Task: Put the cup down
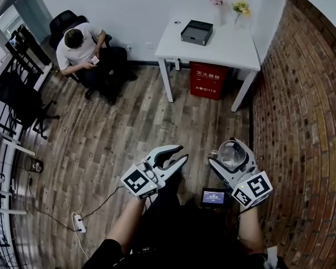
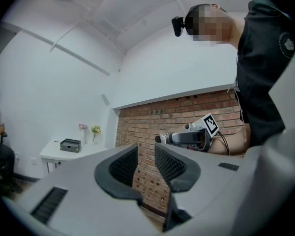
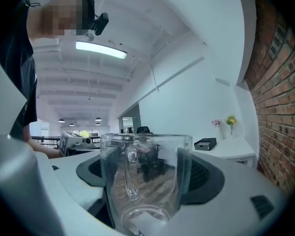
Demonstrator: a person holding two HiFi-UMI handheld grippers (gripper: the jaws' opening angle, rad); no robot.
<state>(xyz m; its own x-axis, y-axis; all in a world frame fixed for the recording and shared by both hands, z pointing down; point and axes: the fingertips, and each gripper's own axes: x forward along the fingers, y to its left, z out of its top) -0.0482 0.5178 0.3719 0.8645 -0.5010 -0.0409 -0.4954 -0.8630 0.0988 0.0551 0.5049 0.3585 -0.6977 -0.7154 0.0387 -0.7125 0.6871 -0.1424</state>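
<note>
Head view: cup point(image 1: 233, 152) in my right hand-held gripper point(image 1: 229, 157) at 4 o'clock, above the floor point(image 1: 129, 128); table point(image 1: 229, 49) far off at 12.

Left gripper view: left hand-held gripper point(image 2: 146, 163) narrow, empty.

Right gripper view: jaws pinch the cup upright.

Carry step, I'd guess. Next up is reaching the table, lowering, letting go.

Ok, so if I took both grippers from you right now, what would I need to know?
Left gripper: fingers apart, holding nothing.
Right gripper: fingers shut on the clear glass cup with a handle, which is empty, mouth up, and held in the air over the wooden plank floor.
Done: the cup is gripped.
Left: the cup is not set down yet. The white table across the room is probably the place for it, and it is some way off, so walk over first.
</note>
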